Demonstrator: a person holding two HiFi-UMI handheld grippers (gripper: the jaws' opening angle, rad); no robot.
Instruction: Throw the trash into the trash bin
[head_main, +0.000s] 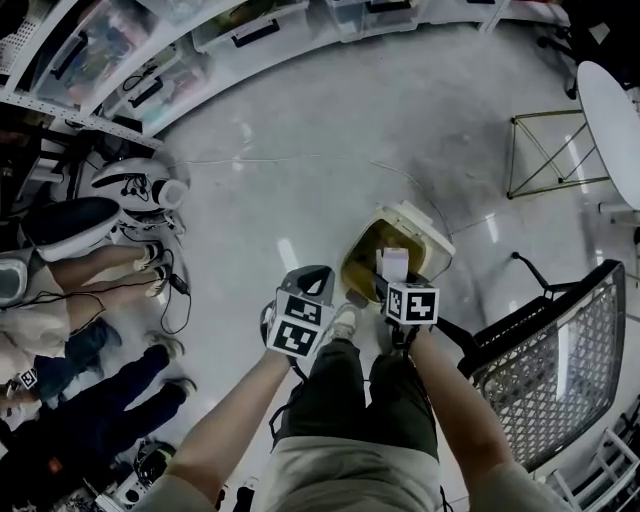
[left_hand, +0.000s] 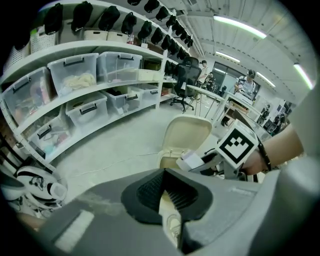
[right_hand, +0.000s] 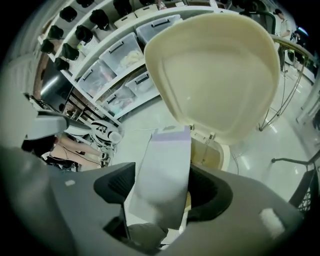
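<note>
A: Start at the far left. What's there?
B: The legs of seated people (head_main: 90, 270) along the edge of the floor, shoes pointing inward. Just above them a white-and-black rounded shell (head_main: 135, 185) lies on the floor. Behind runs a white rack carrying clear storage boxes (head_main: 250, 25).
A: And the left gripper (head_main: 312, 278)?
B: Low in front of the wearer's left leg, pointing steeply down. Its own view shows the dark pads pressed almost together on a thin cream piece (left_hand: 171, 220) with a round mark, seen edge-on. What the piece is I can't tell.
A: Where's the trash bin (head_main: 362, 252)?
B: On the pale floor just ahead of the feet, between the two grippers and a little toward the right one. It's cream, its lid (right_hand: 215, 65) swung up and back, the mouth open.
A: The right gripper (head_main: 393, 283)?
B: Over the bin's near rim. Its jaws stand wide apart and pinch a white carton (right_hand: 162, 175) with a lavender band across its top. The carton stands up between the pads, slightly tilted, its top end toward the raised lid. In the head view it sits over the opening, not down inside it.
A: Do the grippers touch?
B: No, near but apart; the left gripper view shows the right one off to its right with a gap between.
A: Farther right?
B: A black wire-mesh cart (head_main: 560, 345) beside the wearer's right arm, and at the top right a white round table (head_main: 610, 110) next to a thin gold wire frame (head_main: 545, 150)
</note>
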